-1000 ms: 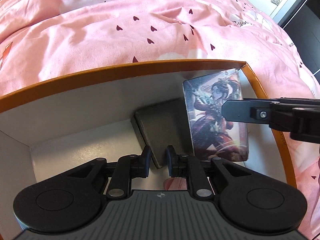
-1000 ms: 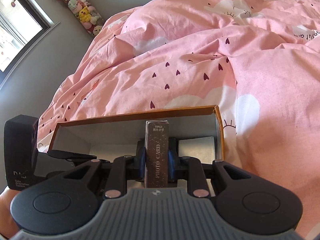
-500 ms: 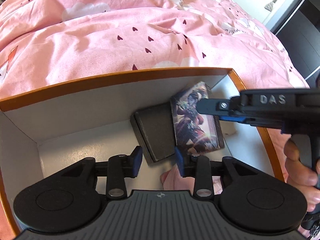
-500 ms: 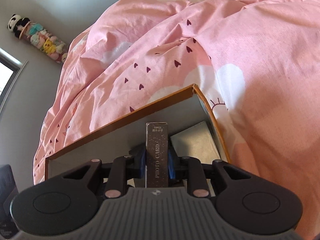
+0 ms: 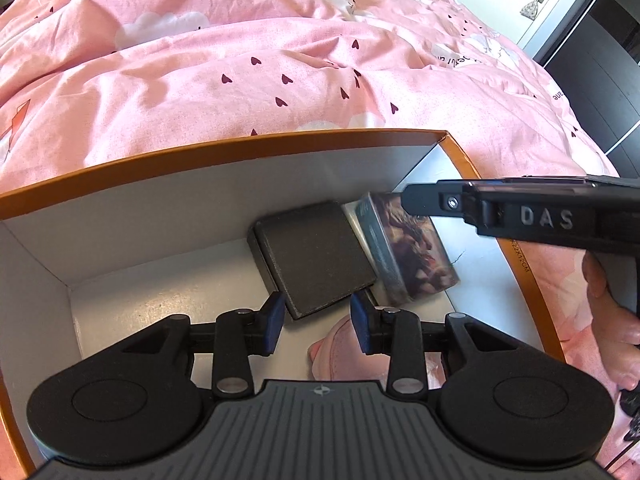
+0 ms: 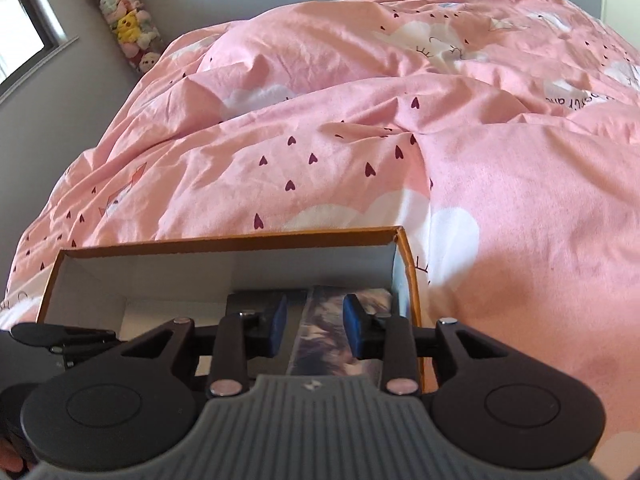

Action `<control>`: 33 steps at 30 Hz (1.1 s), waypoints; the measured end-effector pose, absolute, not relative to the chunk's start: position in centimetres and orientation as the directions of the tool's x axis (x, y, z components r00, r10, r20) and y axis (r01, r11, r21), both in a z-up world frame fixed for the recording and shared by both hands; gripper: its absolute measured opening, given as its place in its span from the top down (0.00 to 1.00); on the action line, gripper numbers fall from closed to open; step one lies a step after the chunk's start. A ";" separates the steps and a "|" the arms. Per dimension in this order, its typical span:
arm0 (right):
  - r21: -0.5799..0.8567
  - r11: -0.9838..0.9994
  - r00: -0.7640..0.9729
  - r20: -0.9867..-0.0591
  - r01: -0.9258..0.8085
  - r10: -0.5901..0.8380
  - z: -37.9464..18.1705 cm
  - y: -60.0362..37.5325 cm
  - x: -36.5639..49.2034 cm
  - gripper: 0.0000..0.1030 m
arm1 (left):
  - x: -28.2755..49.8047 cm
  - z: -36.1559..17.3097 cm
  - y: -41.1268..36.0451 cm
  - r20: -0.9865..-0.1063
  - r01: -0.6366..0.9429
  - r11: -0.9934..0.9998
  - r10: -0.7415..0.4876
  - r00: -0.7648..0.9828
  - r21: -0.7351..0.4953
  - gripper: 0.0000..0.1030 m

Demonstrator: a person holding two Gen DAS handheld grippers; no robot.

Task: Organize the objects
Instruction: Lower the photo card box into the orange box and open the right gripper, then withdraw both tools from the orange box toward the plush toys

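Note:
An orange-rimmed cardboard box (image 5: 224,152) with a white inside lies on a pink bed. In it a dark grey flat box (image 5: 316,256) lies beside a photo card box (image 5: 404,248) with printed artwork, at the right end. My left gripper (image 5: 318,322) is open, its blue pads on either side of the grey box's near edge, not touching. My right gripper (image 6: 315,326) is open above the photo card box (image 6: 324,340), which lies free between the pads. The right gripper's finger (image 5: 432,202) reaches in from the right in the left wrist view.
The pink duvet (image 6: 400,140) with hearts and clouds lies all around the box (image 6: 224,242). A tube of plush toys (image 6: 124,28) stands in the far wall corner. A white door (image 5: 532,4) and dark furniture are at the far right. The box's left half shows bare white floor (image 5: 160,288).
My right gripper has lowered the photo card box into the orange box beside the grey box and opened off it. My left gripper has opened and drawn back a little.

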State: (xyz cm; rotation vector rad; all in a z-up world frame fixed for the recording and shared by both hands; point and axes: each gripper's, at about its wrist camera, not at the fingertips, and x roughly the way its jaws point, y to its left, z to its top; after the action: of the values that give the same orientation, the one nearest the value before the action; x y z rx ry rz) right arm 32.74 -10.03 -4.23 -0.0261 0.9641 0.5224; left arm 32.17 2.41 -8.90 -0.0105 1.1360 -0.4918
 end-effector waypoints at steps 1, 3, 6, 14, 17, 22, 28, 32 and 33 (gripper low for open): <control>0.193 0.864 0.445 -0.793 -0.466 0.417 -4.1 -10.0 32.6 0.67 | 32.1 -8.9 2.5 -0.866 0.369 0.895 -0.379 0.328 -0.251 0.61; 0.145 0.826 0.419 -0.807 -0.544 0.417 -3.9 -9.8 32.2 0.67 | 32.1 -8.7 2.7 -0.867 0.368 0.897 -0.373 0.331 -0.246 0.61; 0.031 0.732 0.390 -0.830 -0.680 0.398 -4.0 -9.3 30.8 0.67 | 32.0 -8.6 2.8 -0.869 0.367 0.898 -0.368 0.330 -0.241 0.61; -0.255 0.454 0.409 -0.868 -0.854 0.281 -6.0 -9.0 27.1 0.67 | 31.5 -8.4 2.7 -0.870 0.367 0.900 -0.362 0.335 -0.234 0.61; -0.324 0.375 0.428 -0.871 -0.869 0.240 -7.0 -8.9 26.4 0.67 | 31.3 -8.3 2.7 -0.874 0.368 0.902 -0.356 0.332 -0.227 0.61; -0.353 0.299 0.425 -0.877 -0.886 0.225 -8.1 -8.7 25.9 0.68 | 31.1 -8.3 2.5 -0.880 0.376 0.903 -0.340 0.333 -0.206 0.62; -0.417 0.255 0.472 -0.854 -0.872 0.218 -9.0 -8.5 25.9 0.77 | 30.8 -8.3 2.2 -0.883 0.391 0.902 -0.326 0.338 -0.184 0.65; -0.435 0.251 0.489 -0.842 -0.865 0.227 -9.0 -8.3 26.1 0.79 | 30.6 -8.0 2.1 -0.881 0.393 0.903 -0.321 0.348 -0.174 0.66; -0.435 0.247 0.488 -0.842 -0.866 0.229 -9.0 -8.4 26.1 0.79 | 30.5 -7.9 2.1 -0.880 0.394 0.903 -0.320 0.351 -0.172 0.66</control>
State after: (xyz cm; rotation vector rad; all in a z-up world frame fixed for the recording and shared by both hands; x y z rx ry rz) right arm 26.11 -8.38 -9.03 -1.0628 0.7341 0.8450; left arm 30.47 2.11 -7.95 0.0746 1.1211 -0.4630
